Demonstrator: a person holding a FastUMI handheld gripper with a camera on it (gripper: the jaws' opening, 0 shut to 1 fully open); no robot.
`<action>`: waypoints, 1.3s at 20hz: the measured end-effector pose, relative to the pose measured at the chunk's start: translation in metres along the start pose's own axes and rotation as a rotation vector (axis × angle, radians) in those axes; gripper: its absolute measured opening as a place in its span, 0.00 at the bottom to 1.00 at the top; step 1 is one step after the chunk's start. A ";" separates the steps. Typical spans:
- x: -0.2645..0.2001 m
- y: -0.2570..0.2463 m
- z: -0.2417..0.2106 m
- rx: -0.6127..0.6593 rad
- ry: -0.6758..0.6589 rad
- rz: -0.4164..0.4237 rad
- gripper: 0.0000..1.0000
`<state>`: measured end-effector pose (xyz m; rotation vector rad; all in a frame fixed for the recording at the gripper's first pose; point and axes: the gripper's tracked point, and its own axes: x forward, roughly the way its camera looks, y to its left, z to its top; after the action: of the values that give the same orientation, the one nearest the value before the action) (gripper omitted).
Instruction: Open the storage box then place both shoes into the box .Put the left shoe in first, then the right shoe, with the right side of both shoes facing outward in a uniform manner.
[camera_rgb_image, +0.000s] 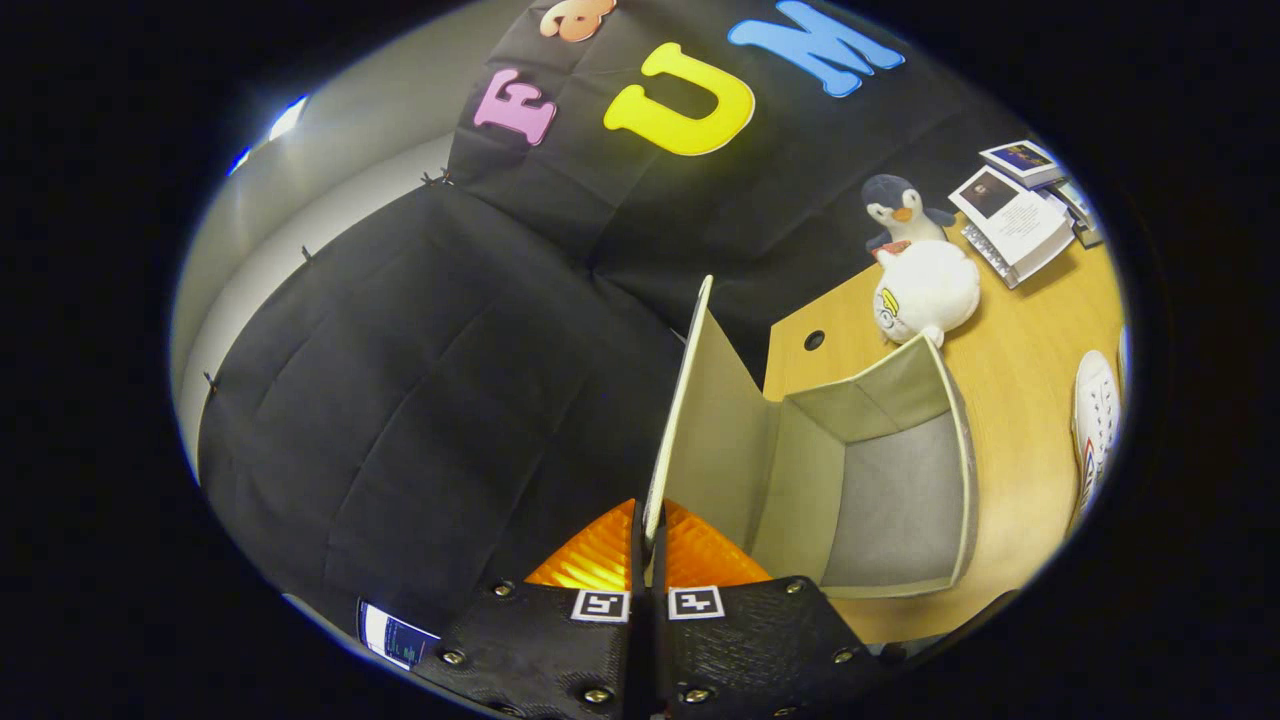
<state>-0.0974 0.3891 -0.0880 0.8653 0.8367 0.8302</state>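
In the gripper view, the gripper (652, 545) is clamped on the raised lid (690, 420) of the storage box (890, 500), which stands open and empty on the desk (1020, 400), while a white shoe (1095, 420) waits near the desk's edge beyond the box, so both shoes seem left to place.

Background stuff we can see: a wooden table (1010, 390) with a small round hole (814, 340) near its corner; a penguin plushie (898, 212) sitting upright by the black cloth; a round white plushie (930, 290) touching it; some booklets (1015, 225) stacked just beside them.
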 end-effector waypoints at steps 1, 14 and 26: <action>0.005 0.007 -0.003 -0.016 0.003 -0.001 0.00; 0.071 0.075 -0.035 -0.183 0.019 0.106 0.55; 0.011 0.017 0.040 -0.499 -0.164 -0.090 0.97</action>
<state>-0.0627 0.3934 -0.0604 0.4432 0.4871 0.8279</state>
